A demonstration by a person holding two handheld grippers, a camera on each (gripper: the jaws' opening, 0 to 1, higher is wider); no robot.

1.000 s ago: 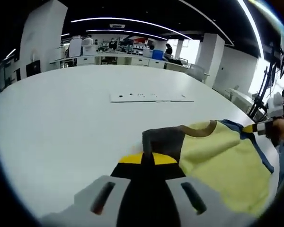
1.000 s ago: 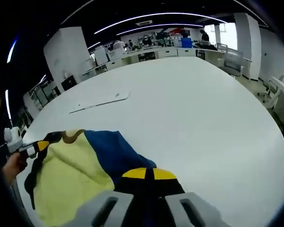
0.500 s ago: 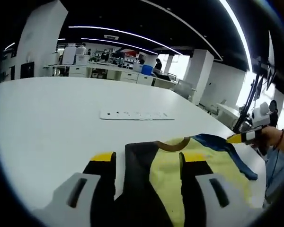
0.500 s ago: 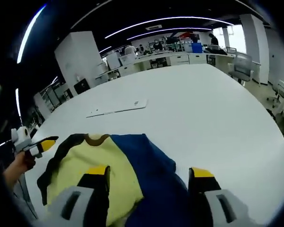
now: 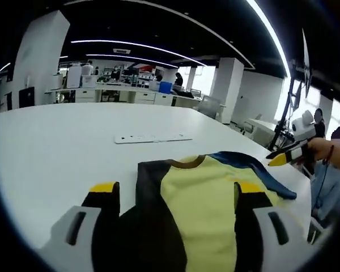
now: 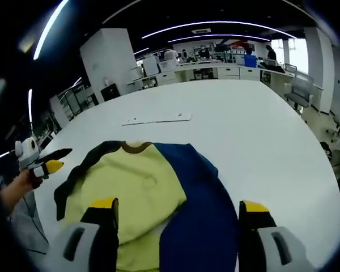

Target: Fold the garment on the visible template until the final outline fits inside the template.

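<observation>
The garment point(image 6: 153, 192), a short-sleeved shirt with a pale yellow body, a brown collar point(image 6: 135, 147), one dark charcoal sleeve point(image 6: 82, 175) and one navy sleeve point(image 6: 201, 209), lies spread flat on the white table point(image 6: 260, 130), collar pointing away from the person; a second earlier both grippers were pinched shut on its sleeves and the cloth hung bunched between them, whereas now it is let go and lying open, so the laying-out step appears finished and no fold has yet been made. In the left gripper view the same garment point(image 5: 209, 198) runs between and beneath the left gripper point(image 5: 175, 190), whose yellow-tipped jaws stand wide apart with nothing between them but the cloth below; whether they touch it cannot be told. In the right gripper view the right gripper point(image 6: 178, 207) likewise has its jaws spread wide above the near part of the garment, gripping nothing. To the charcoal-sleeve side of the garment, clear of it, the left gripper point(image 6: 45, 161) appears again in the right gripper view, carried by a hand point(image 6: 17, 190); the right gripper point(image 5: 289, 156) shows beyond the navy sleeve in the left gripper view. Beyond the collar, well apart from it, a thin white strip point(image 6: 157, 119) lies on the table; no template outline can be made out under or around the garment. Judged from this, the folding itself remains entirely ahead.
</observation>
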